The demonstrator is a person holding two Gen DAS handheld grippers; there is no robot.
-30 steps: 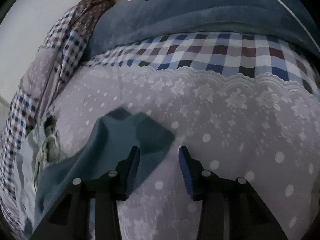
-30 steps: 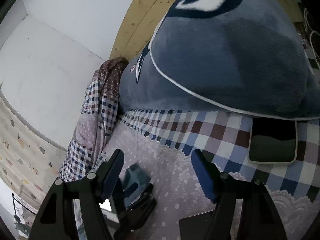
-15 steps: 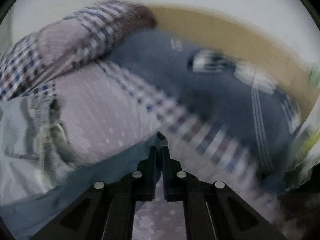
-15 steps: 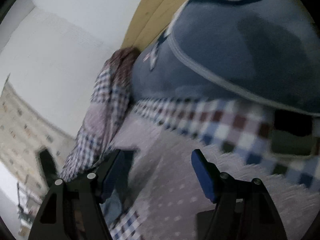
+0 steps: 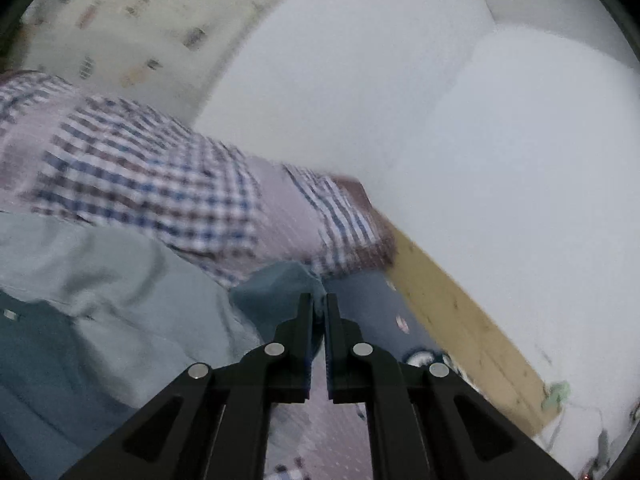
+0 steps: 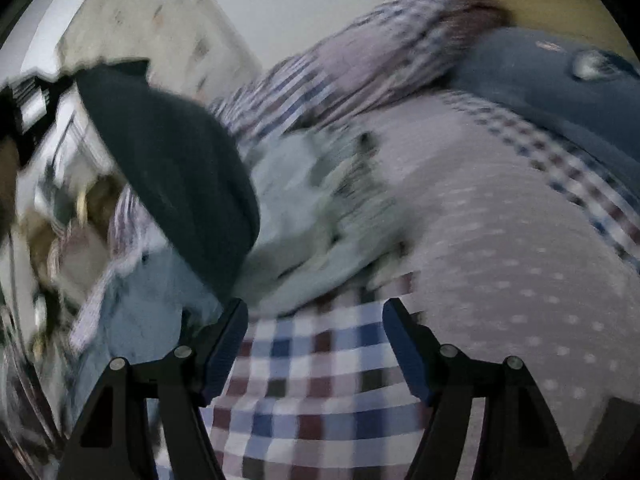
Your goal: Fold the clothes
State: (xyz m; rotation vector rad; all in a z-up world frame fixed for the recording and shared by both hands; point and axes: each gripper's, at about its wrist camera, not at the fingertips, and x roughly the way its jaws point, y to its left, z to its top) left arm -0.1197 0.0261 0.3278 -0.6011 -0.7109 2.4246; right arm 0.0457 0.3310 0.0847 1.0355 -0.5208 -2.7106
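My left gripper (image 5: 319, 300) is shut on a corner of a teal garment (image 5: 276, 292). It holds that corner raised, and the cloth hangs away to the lower left (image 5: 60, 340). In the right wrist view the same garment (image 6: 176, 168) appears as a dark lifted sheet at the left, blurred by motion. My right gripper (image 6: 316, 320) is open above the checked bedding (image 6: 304, 368), with nothing between its fingers. A pale crumpled garment (image 6: 304, 208) lies on the bed beyond it.
A checked and lilac quilt (image 5: 160, 172) is bunched against the white wall (image 5: 480, 140). A blue plush cushion (image 6: 560, 92) sits by the wooden headboard (image 5: 460, 320). Lilac dotted bedding (image 6: 520, 260) spreads to the right. Cluttered furniture (image 6: 48, 220) stands at the far left.
My left gripper shut on the teal garment's corner, then lifted it and swung left toward the wall. The right gripper stayed open and swung left and down over the bed.
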